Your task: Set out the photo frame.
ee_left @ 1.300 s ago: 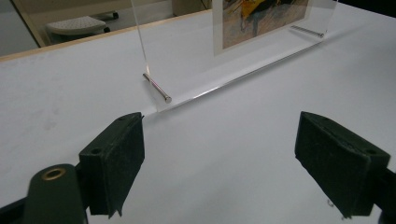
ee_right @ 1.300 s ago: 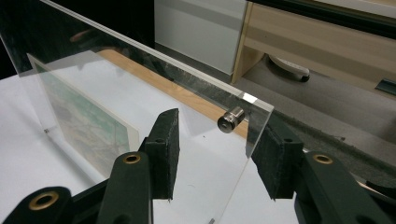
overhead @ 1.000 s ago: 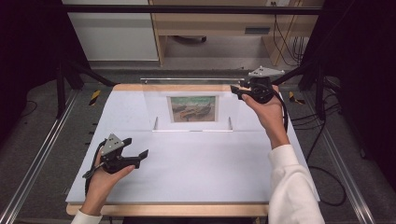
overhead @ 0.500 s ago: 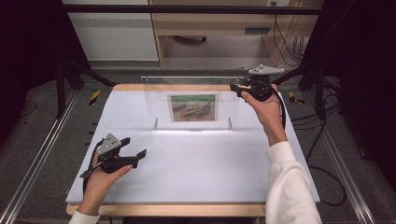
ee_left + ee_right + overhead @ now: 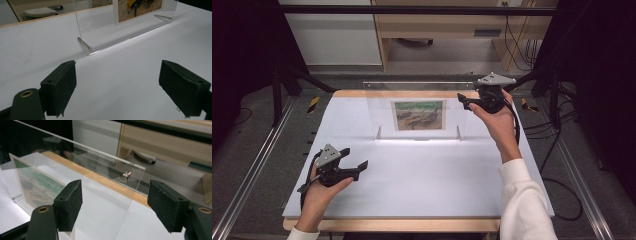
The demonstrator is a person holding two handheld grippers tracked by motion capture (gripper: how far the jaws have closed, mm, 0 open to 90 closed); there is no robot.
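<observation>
- Left gripper [image 5: 357,161]: jaws apart, nothing between them, low over the white table [image 5: 422,185], well short of the frame.
- Clear upright acrylic picture frame with a green-brown boat print [image 5: 418,115]: stands mid-table toward the far edge; left gripper view adds its metal foot pin [image 5: 84,44].
- Right gripper [image 5: 460,100]: jaws have just been opening; right gripper view shows the frame's right edge between them, pads clear of it.

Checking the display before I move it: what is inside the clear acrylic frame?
The acrylic frame holds a printed picture, apparently of boats. What is on the print's back side cannot be seen.
</observation>
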